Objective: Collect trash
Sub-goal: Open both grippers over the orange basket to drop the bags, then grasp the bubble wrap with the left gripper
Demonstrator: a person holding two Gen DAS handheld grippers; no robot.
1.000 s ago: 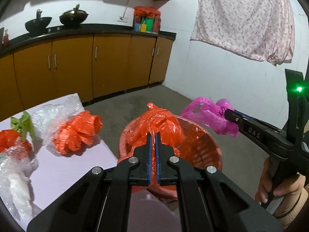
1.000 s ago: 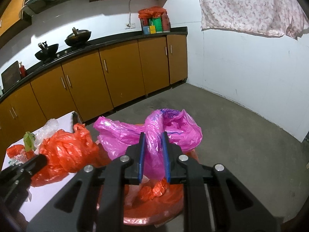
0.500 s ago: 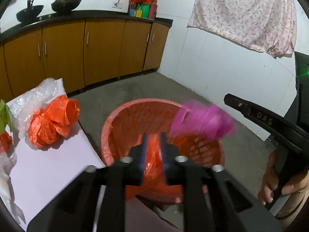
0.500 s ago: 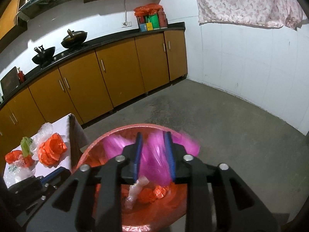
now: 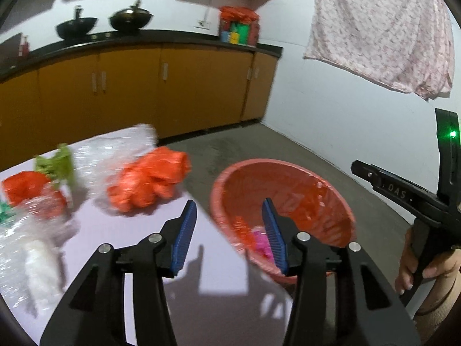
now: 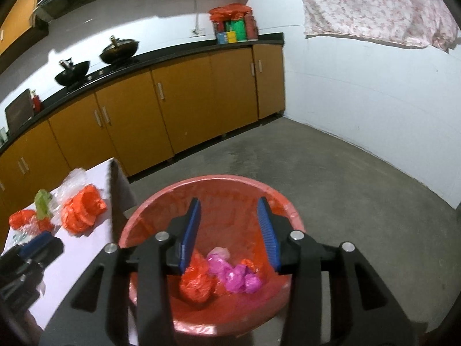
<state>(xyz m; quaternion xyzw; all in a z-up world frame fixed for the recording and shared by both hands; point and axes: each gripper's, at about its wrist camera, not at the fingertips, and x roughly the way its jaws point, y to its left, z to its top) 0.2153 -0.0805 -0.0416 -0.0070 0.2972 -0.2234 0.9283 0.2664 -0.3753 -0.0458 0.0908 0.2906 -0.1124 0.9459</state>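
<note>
A red basket (image 6: 276,199) (image 5: 340,201) stands on the floor beside the white table (image 5: 121,230). An orange bag (image 6: 198,279) and a pink bag (image 6: 239,276) lie inside it. My right gripper (image 6: 229,210) is open and empty above the basket. My left gripper (image 5: 229,213) is open and empty over the table's right edge. On the table lie an orange bag (image 5: 149,181) (image 6: 83,207), clear plastic wrap (image 5: 115,150), a green scrap (image 5: 57,161) and a red bag (image 5: 26,187).
Yellow cabinets (image 6: 178,109) with a black counter run along the back wall, with two woks (image 6: 118,47) on top. A floral cloth (image 5: 383,28) hangs on the right wall. The right gripper's body and the hand (image 5: 412,262) show at the left view's right edge.
Both grippers opened. The orange bag left my left gripper and the pink bag left my right gripper; both fell into the basket. My left gripper swung back toward the table.
</note>
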